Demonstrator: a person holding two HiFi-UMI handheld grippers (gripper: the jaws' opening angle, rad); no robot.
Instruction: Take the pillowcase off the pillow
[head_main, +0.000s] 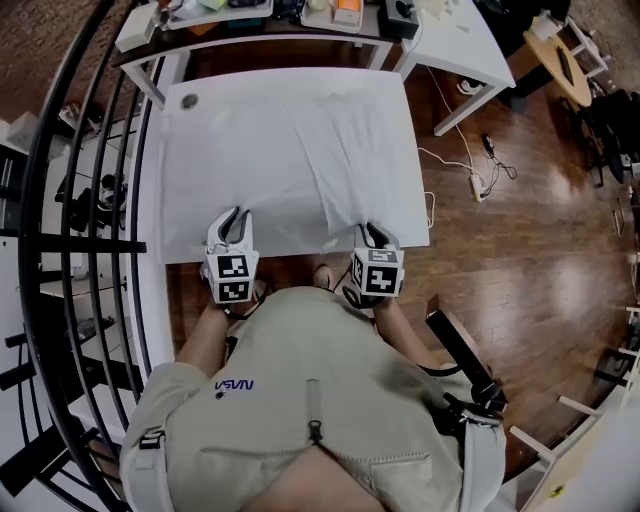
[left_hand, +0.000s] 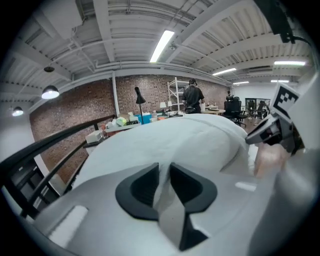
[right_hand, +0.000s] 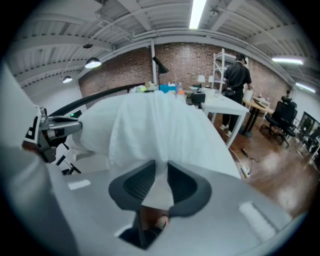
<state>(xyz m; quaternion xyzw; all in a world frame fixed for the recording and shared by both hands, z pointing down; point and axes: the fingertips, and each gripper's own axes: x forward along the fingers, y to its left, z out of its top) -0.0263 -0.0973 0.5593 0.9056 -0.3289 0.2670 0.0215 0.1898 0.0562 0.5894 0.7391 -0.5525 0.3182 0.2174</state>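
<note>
A white pillow in its white pillowcase (head_main: 330, 160) lies flat over the white table (head_main: 180, 245). Both grippers are at the near edge of it. My left gripper (head_main: 238, 220) is at the near left corner; in the left gripper view the jaws (left_hand: 164, 187) stand slightly apart with a fold of the pillowcase (left_hand: 170, 140) lying loose in the gap. My right gripper (head_main: 368, 233) is at the near right corner, and its jaws (right_hand: 161, 182) are also slightly parted around a hanging point of the pillowcase (right_hand: 155, 125). Neither pair of pads presses on the cloth.
A cluttered table (head_main: 250, 15) stands behind, and another white table (head_main: 450, 40) at back right. A black railing (head_main: 60, 200) runs along the left. Cables (head_main: 470, 170) lie on the wooden floor at the right. A person (right_hand: 237, 77) stands far off by shelves.
</note>
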